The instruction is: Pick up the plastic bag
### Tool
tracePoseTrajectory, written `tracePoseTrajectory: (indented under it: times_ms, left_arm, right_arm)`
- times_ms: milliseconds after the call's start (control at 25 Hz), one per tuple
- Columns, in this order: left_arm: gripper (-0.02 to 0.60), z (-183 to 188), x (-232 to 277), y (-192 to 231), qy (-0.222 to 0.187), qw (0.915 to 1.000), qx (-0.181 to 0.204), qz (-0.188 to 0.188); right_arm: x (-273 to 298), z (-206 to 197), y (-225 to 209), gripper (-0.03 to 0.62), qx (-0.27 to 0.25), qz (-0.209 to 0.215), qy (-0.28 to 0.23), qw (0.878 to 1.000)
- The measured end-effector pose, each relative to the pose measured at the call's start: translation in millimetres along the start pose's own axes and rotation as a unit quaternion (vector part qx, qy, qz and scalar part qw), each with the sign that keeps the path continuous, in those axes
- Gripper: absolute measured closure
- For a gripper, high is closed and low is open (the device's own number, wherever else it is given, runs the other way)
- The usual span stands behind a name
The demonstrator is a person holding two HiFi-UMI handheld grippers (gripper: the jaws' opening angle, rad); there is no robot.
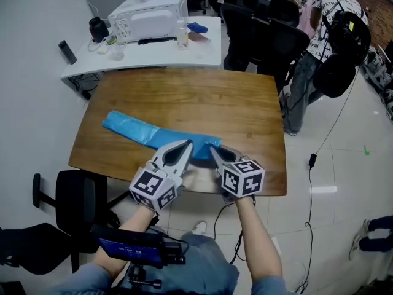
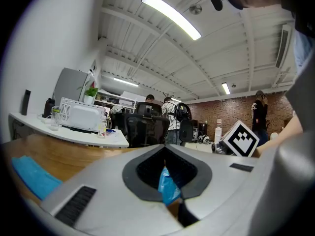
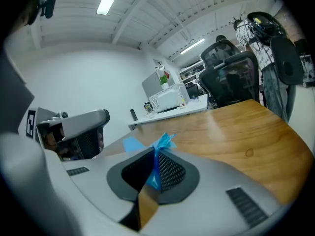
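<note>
The broad brown wooden table with rounded corners fills the middle of my head view. Behind its far edge stands a long white desk, and black office chairs crowd the table's far right corner. On the white desk sits a white boxy appliance.

The long, crumpled blue plastic bag lies on the wooden table. It runs from the left side diagonally toward the near edge, where both of my tools meet it.

My left gripper comes in over the near edge with its jaws clenched on a fold of the bag. In the left gripper view a blue wad is pinched between the dark pads, and the rest of the bag stretches out on the wood to the left.

My right gripper sits just beside it, tips close to the left one's. Its jaws are likewise nipped together on the bag's thin film, with a blue tuft sticking up past them.
</note>
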State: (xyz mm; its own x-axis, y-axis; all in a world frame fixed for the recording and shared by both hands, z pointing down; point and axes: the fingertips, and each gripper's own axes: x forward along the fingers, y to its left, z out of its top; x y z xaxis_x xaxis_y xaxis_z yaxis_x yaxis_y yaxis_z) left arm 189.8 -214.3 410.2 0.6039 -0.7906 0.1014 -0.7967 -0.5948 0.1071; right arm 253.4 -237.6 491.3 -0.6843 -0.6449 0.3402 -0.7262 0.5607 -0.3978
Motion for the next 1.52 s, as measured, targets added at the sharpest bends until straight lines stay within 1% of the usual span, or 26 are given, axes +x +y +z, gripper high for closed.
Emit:
tracePoseTrajectory:
  times_ms: [240,400,440,520,680,760,840,1040,1080,1200,1520]
  left_arm:
    - [0.574,-8,7,-4,0.009,1.0000,-0.001,-0.004]
    - [0.574,-11,11,-9,0.012,0.9999,0.001,-0.010]
    - [0.574,-12,12,-10,0.012,0.9999,0.001,-0.011]
    - [0.574,-13,13,-10,0.011,0.9999,0.001,-0.011]
    - [0.574,-12,13,-9,0.013,0.9999,0.002,-0.011]
    - [0.574,-12,13,-8,0.010,0.9999,0.000,-0.012]
    - [0.574,-12,13,-9,0.009,0.9999,0.000,-0.012]
    - [0.574,-12,14,-11,0.013,0.9998,0.000,-0.016]
    - [0.574,-12,13,-11,0.013,0.9998,-0.001,-0.016]
    - [0.574,-13,12,-10,0.013,0.9998,-0.001,-0.016]
    - [0.574,-12,11,-10,0.018,0.9998,0.000,-0.009]
  right_arm:
    - [0,-15,-19,0.566,-0.008,-0.031,0.013,0.999]
    - [-4,-18,-28,0.565,-0.014,-0.050,0.010,0.999]
    - [-4,-18,-30,0.558,-0.014,-0.054,0.009,0.998]
    - [-4,-20,-32,0.505,-0.013,-0.059,0.011,0.998]
    - [-6,-22,-37,0.500,-0.014,-0.070,0.009,0.997]
    - [-7,-22,-39,0.449,-0.016,-0.080,0.009,0.997]
    - [-9,-22,-42,0.419,-0.022,-0.090,0.010,0.996]
    - [-16,-16,-50,0.419,-0.030,-0.116,-0.003,0.993]
    - [-17,-15,-51,0.409,-0.030,-0.119,-0.006,0.992]
    - [-19,-14,-50,0.402,-0.030,-0.119,-0.011,0.992]
    - [-19,-7,-37,0.404,-0.031,-0.098,-0.021,0.994]
